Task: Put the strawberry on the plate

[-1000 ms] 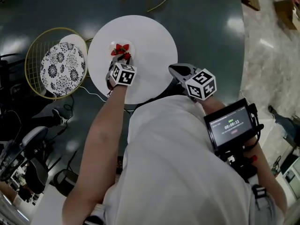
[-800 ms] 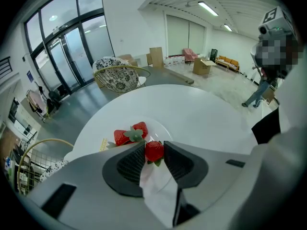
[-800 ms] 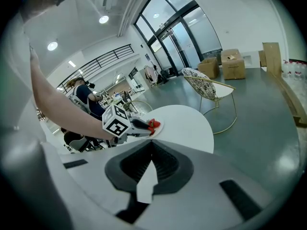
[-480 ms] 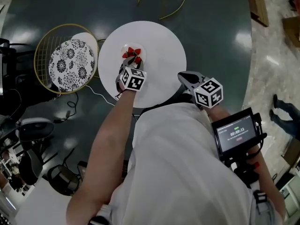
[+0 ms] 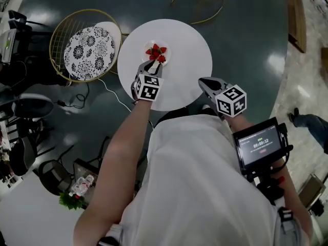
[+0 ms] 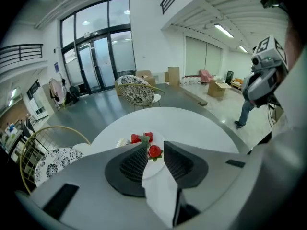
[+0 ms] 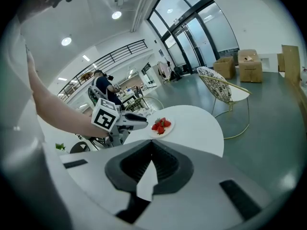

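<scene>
**Strawberries on plate, L gripper released**

Three strawberries (image 5: 156, 53) lie clustered on a small white plate (image 5: 146, 49), toward the far edge of the round table (image 5: 189, 45). L gripper (image 5: 154, 65) hangs over the plate's near rim, jaws apart, gripping nothing; one of them shows btwn its tips. R gripper (image 5: 203, 81) is at the table's near-right edge, jaws pressed together, empty.

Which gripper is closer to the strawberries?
Left. The left gripper is right at the strawberries, jaws apart. The right gripper hangs at the table's edge, off to the side, shut.
</scene>
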Demonstrator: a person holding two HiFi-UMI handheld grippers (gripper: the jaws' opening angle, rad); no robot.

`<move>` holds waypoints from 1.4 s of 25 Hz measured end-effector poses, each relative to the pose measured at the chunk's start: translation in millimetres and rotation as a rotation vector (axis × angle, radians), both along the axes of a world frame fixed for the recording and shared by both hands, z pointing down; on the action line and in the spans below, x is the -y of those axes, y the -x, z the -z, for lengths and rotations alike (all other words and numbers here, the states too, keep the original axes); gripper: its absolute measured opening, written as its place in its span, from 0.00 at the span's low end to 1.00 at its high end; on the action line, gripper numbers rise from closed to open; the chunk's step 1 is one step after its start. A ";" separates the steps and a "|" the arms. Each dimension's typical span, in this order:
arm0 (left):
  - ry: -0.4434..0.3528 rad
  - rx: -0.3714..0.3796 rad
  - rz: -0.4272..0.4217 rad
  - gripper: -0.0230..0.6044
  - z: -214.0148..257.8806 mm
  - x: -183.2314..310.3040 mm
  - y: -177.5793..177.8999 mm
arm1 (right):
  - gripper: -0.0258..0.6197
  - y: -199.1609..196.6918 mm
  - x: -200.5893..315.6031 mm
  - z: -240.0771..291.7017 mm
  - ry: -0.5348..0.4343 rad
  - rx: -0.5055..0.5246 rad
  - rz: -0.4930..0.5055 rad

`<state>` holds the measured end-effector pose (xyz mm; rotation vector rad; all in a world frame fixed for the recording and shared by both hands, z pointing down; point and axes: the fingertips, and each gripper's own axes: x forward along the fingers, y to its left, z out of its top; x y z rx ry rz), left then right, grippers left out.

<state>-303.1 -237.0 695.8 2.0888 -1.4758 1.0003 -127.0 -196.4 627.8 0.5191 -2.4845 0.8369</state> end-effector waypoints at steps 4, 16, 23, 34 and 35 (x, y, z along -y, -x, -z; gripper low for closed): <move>-0.044 -0.040 0.095 0.20 19.0 -24.6 5.0 | 0.05 4.0 -1.4 -4.7 -0.001 0.021 0.049; -0.163 -0.316 0.339 0.05 95.1 -134.4 -75.0 | 0.05 -17.9 -39.0 56.5 -0.069 0.139 0.224; -0.223 -0.345 0.348 0.05 126.6 -175.3 -129.5 | 0.05 -45.6 -69.0 84.5 -0.106 0.204 0.274; -0.286 -0.328 0.395 0.05 143.6 -234.2 -177.0 | 0.05 -102.0 -112.7 100.2 -0.156 0.228 0.320; -0.286 -0.321 0.399 0.05 142.5 -238.2 -178.4 | 0.05 -104.3 -114.9 99.7 -0.155 0.230 0.321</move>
